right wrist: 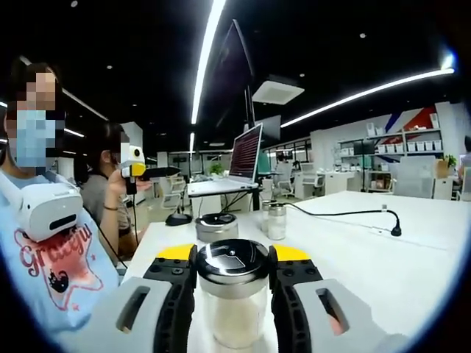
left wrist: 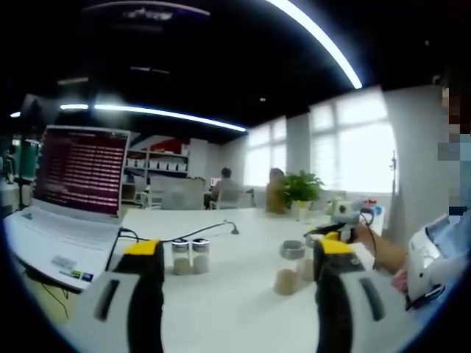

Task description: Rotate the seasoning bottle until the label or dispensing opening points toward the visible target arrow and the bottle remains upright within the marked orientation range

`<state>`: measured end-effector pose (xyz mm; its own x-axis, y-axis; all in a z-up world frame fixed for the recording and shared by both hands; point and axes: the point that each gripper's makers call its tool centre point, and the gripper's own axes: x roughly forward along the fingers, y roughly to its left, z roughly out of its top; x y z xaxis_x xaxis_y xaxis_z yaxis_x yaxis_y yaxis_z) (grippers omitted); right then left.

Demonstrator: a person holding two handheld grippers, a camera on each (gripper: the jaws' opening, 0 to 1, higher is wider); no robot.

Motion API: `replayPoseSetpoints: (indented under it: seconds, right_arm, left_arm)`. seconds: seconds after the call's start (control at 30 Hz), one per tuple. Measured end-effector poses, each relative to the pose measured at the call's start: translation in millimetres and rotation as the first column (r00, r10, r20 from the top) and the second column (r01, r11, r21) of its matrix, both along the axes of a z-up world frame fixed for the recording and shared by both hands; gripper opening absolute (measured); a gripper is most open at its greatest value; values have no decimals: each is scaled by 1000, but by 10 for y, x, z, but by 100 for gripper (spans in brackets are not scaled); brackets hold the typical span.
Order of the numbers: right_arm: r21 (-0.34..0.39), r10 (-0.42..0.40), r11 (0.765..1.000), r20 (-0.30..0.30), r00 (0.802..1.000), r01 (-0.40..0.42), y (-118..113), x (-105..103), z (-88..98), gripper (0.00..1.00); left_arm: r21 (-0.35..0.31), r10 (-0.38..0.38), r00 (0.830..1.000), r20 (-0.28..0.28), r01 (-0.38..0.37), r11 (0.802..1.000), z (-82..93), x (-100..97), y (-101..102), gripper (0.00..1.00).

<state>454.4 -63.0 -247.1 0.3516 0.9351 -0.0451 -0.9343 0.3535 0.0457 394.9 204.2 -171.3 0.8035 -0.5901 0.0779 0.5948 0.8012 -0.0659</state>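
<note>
In the right gripper view, my right gripper (right wrist: pixel 232 257) is shut on a glass seasoning bottle (right wrist: pixel 232 309) holding pale powder, its jaws pressed on either side just below the dark shiny lid (right wrist: pixel 231 259). The bottle stands upright on the white table (right wrist: pixel 353 250). My left gripper (left wrist: pixel 239 254) is open over the table with nothing between its yellow-tipped jaws. Ahead of it are a grey-lidded jar (left wrist: pixel 288 268) and two small shakers (left wrist: pixel 190 256). A hand holds the right gripper (left wrist: pixel 325 230) at the right of that view. The left gripper (right wrist: pixel 158 173) is held up in the air at the left of the right gripper view.
An open laptop (left wrist: pixel 77 184) sits at the table's left end, with a black cable (left wrist: pixel 210 229) trailing from it. A grey-lidded jar (right wrist: pixel 216 226), two shakers (right wrist: pixel 272 219) and a gooseneck microphone (right wrist: pixel 394 226) stand beyond the held bottle. A person (right wrist: pixel 51 243) is close on the left.
</note>
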Motion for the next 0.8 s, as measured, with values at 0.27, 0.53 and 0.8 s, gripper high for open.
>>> replayPoseSetpoints:
  seconds: [0.27, 0.53, 0.8]
  right_arm:
    - [7, -71, 997, 6, 997, 71, -5, 5, 4, 38]
    - [17, -129, 991, 9, 992, 129, -32, 18, 5, 38]
    - [39, -212, 977, 13, 977, 212, -29, 18, 2, 38]
  left_arm:
    - [6, -4, 1000, -1, 4, 1000, 3, 0, -9, 88]
    - [11, -1, 1000, -3, 1, 1000, -9, 8, -16, 88]
    - [18, -11, 1000, -6, 11, 1000, -25, -8, -50, 88]
